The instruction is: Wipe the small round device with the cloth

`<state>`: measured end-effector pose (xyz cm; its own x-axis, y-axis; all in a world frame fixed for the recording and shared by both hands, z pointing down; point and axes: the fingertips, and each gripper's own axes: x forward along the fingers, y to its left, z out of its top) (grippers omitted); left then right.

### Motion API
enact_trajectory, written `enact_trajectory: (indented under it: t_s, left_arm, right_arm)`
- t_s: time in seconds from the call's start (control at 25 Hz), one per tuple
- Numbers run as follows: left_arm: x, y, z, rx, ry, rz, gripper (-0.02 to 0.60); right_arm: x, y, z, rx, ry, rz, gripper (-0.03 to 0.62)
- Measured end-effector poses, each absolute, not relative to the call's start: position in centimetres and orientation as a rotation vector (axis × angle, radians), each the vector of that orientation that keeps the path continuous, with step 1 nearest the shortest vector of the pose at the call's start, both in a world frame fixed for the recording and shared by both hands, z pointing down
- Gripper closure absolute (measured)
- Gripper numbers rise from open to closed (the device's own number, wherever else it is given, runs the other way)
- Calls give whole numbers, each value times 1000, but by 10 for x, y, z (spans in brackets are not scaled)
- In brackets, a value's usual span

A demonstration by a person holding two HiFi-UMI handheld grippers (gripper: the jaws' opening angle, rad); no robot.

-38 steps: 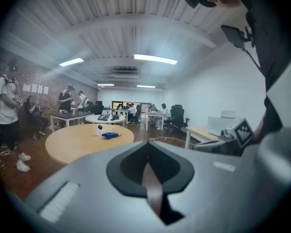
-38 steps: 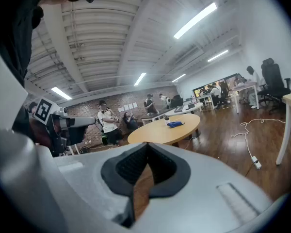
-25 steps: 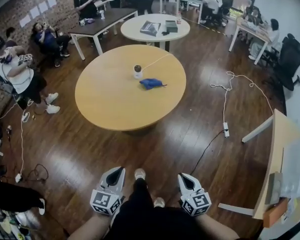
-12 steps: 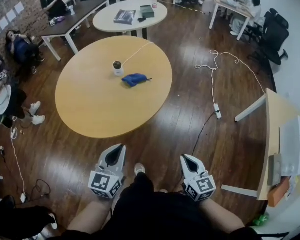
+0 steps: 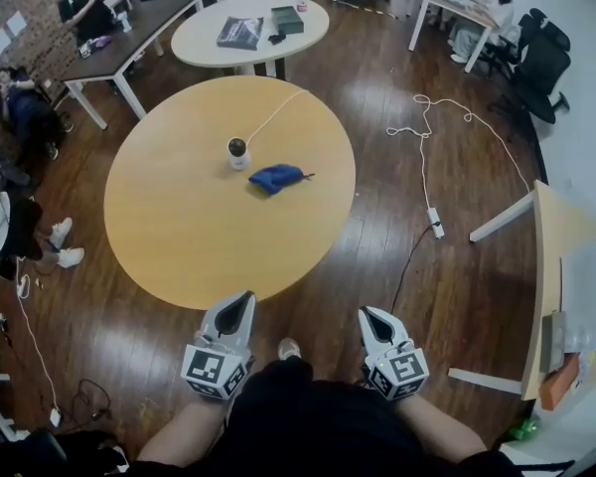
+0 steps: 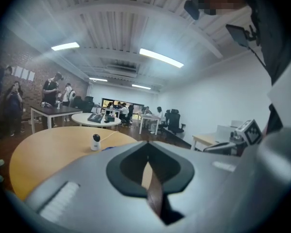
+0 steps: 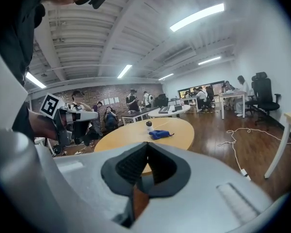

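A small round white device [image 5: 237, 152] with a dark top stands on the far half of the round wooden table [image 5: 179, 227]; a white cable runs from it off the far edge. A crumpled blue cloth [image 5: 275, 178] lies just right of it. Both show far off in the left gripper view, the device [image 6: 95, 141], and in the right gripper view, the device [image 7: 149, 126] and cloth [image 7: 158, 134]. My left gripper [image 5: 240, 302] hangs at the table's near edge, jaws together, empty. My right gripper [image 5: 368, 315] is over the floor right of the table, also shut and empty.
A second round table [image 5: 248, 28] with a book and box stands behind, beside a dark rectangular table [image 5: 129, 38]. Several people sit along the left wall and at far desks. A white cable and power strip [image 5: 435, 222] lie on the floor at right, near a desk [image 5: 561, 266].
The view has come closer to the round table: it, the device and the cloth have slid down the frame. Both grippers have advanced, the left one now reaching the table's near edge.
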<state>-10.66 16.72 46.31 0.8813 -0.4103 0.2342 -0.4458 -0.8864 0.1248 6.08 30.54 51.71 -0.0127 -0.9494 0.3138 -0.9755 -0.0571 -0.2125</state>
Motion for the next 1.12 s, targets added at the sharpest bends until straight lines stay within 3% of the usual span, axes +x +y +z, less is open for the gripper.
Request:
enact_trajectory:
  t_s: [0.28, 0.72, 1.12]
  left_arm:
    - [-114, 122, 481, 2866, -606, 316, 578]
    - [-120, 84, 485, 2825, -710, 275, 578]
    - [-129, 26, 465, 2771, -994, 252, 578]
  right_arm:
    - [23, 259, 516, 2081, -2155, 558, 592]
    - [40, 222, 514, 2047, -2165, 512, 592]
    - [65, 122, 518, 1859, -2331, 478, 592]
